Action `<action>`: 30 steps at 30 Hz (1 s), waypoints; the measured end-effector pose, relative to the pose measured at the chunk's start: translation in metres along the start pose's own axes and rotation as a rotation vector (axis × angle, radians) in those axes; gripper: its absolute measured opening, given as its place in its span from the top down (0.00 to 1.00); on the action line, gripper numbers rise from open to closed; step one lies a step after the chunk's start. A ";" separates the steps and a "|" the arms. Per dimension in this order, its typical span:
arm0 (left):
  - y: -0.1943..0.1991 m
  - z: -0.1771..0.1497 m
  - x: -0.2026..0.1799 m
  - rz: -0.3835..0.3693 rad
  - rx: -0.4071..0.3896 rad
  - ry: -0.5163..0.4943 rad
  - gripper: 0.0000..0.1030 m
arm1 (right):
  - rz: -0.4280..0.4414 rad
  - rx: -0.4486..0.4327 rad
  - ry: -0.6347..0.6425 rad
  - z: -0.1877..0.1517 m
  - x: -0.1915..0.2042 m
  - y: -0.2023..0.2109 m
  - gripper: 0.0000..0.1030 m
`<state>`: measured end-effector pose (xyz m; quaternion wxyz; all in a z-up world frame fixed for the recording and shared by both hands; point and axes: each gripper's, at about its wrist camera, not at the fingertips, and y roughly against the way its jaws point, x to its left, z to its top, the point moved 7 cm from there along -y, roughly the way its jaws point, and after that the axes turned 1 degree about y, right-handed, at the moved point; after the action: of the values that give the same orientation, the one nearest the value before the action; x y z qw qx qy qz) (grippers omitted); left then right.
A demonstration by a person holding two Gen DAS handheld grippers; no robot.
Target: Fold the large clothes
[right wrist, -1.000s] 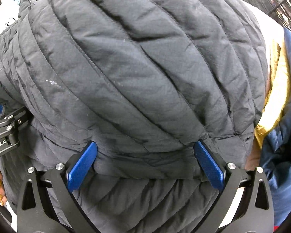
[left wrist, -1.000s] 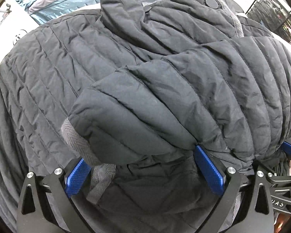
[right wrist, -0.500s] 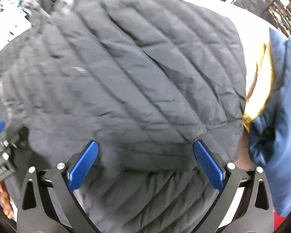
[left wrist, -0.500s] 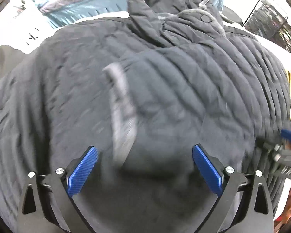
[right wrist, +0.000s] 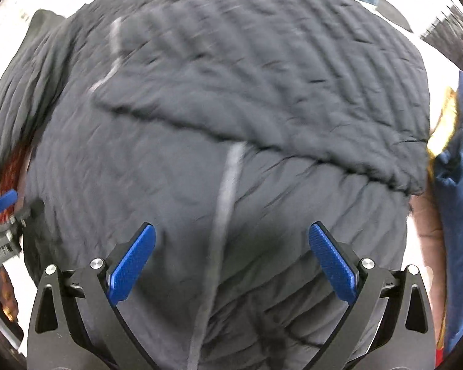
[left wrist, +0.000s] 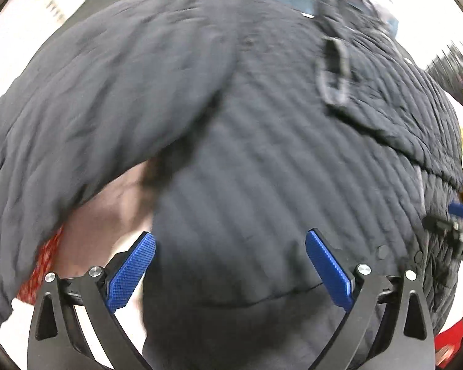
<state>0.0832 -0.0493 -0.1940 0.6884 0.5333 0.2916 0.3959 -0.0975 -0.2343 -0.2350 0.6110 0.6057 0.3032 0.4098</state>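
With the left claw (left wrist: 230, 266) and right claw (right wrist: 231, 260) both spread above the dark quilted puffer jacket (right wrist: 231, 154), pinch its near hem evenly before folding.

Both pictures are bright but smeared with blur. The dark jacket (left wrist: 262, 154) looks fuzzy, white glare glows around it, and edges bend round.

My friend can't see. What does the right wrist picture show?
A big dark quilted jacket fills the blurry picture, one padded part folded across it. The right gripper hangs over it, blue jaws wide apart, holding nothing. A blue cloth lies at the right edge.
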 end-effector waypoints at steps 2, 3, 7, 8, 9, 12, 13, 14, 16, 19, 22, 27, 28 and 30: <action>0.005 -0.004 0.020 0.004 -0.010 0.052 0.08 | 0.002 0.004 0.030 -0.004 0.011 0.002 0.05; 0.009 -0.008 0.030 0.008 -0.017 0.085 0.08 | 0.007 0.002 0.044 -0.006 0.018 0.004 0.05; 0.017 -0.020 0.059 0.013 -0.034 0.186 0.08 | 0.013 -0.005 0.081 -0.014 0.039 0.013 0.05; 0.019 -0.021 0.068 0.014 -0.039 0.208 0.08 | 0.015 -0.008 0.087 -0.017 0.042 0.016 0.05; 0.022 -0.024 0.076 0.016 -0.045 0.230 0.08 | 0.015 -0.012 0.089 -0.017 0.049 0.017 0.05; 0.029 -0.019 0.103 0.025 -0.066 0.297 0.09 | 0.013 -0.019 0.097 -0.017 0.063 0.030 0.05; 0.030 -0.022 0.109 0.030 -0.068 0.317 0.09 | 0.011 -0.019 0.102 -0.018 0.063 0.032 0.05; 0.030 -0.025 0.117 0.036 -0.066 0.338 0.10 | 0.005 -0.020 0.111 -0.021 0.065 0.033 0.05; 0.032 -0.031 0.132 0.048 -0.065 0.369 0.16 | -0.007 -0.022 0.125 -0.025 0.066 0.041 0.05; 0.046 -0.036 0.155 0.095 -0.108 0.425 0.25 | -0.021 -0.031 0.149 -0.036 0.069 0.041 0.05; 0.077 -0.045 0.187 0.111 -0.214 0.526 0.23 | -0.023 -0.042 0.165 -0.038 0.075 0.047 0.05; 0.097 -0.056 0.206 0.018 -0.264 0.640 0.22 | -0.012 -0.028 0.176 -0.024 0.063 0.040 0.05; 0.099 -0.058 0.205 -0.012 -0.268 0.663 0.22 | -0.010 -0.025 0.178 -0.022 0.064 0.038 0.05; 0.104 -0.067 0.202 -0.079 -0.273 0.699 0.22 | -0.005 -0.023 0.185 -0.019 0.066 0.035 0.05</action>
<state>0.1075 0.1696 -0.1070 0.6267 0.2578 0.4739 0.5623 -0.0875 -0.1702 -0.1938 0.5883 0.5575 0.3551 0.4659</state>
